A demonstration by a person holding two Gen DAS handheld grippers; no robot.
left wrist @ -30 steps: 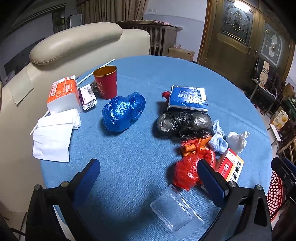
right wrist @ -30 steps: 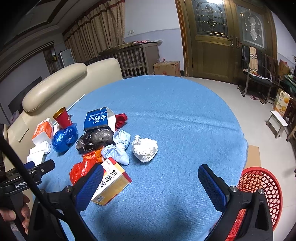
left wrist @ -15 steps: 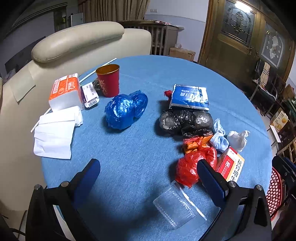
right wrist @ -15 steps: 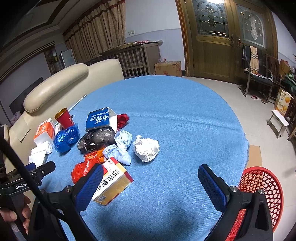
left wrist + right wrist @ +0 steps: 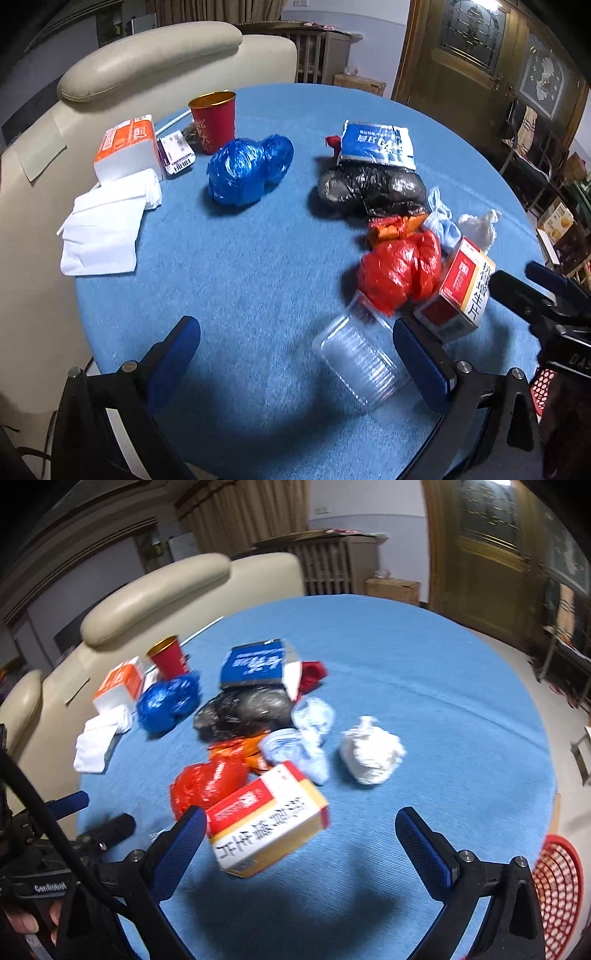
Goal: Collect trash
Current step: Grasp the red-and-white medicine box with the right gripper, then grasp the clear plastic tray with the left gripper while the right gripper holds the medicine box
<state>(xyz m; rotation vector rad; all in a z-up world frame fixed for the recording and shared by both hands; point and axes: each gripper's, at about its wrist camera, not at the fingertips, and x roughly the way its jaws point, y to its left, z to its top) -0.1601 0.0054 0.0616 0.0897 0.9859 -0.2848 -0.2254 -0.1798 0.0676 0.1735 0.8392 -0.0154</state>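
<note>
Trash lies on a round blue table (image 5: pixel 258 266). My left gripper (image 5: pixel 295 354) is open and empty, with a clear plastic container (image 5: pixel 364 365) lying between its fingers, nearer the right one. A red bag (image 5: pixel 400 271), black bag (image 5: pixel 369 186), blue bag (image 5: pixel 247 170), blue packet (image 5: pixel 376 146) and red-and-yellow box (image 5: pixel 456 291) lie beyond. My right gripper (image 5: pixel 301 838) is open and empty, its left finger just in front of the red-and-yellow box (image 5: pixel 266 816). A white crumpled wad (image 5: pixel 371 751) lies ahead of it.
A red mesh basket (image 5: pixel 557 886) stands on the floor at the table's right edge. A red cup (image 5: pixel 214 118), orange tissue pack (image 5: pixel 125 147) and white napkins (image 5: pixel 107 225) sit at the left. A cream sofa (image 5: pixel 147 70) backs the table.
Both grippers have moved forward and down toward the trash. The right gripper turned left toward the box. The clear container now lies between the left fingers.
</note>
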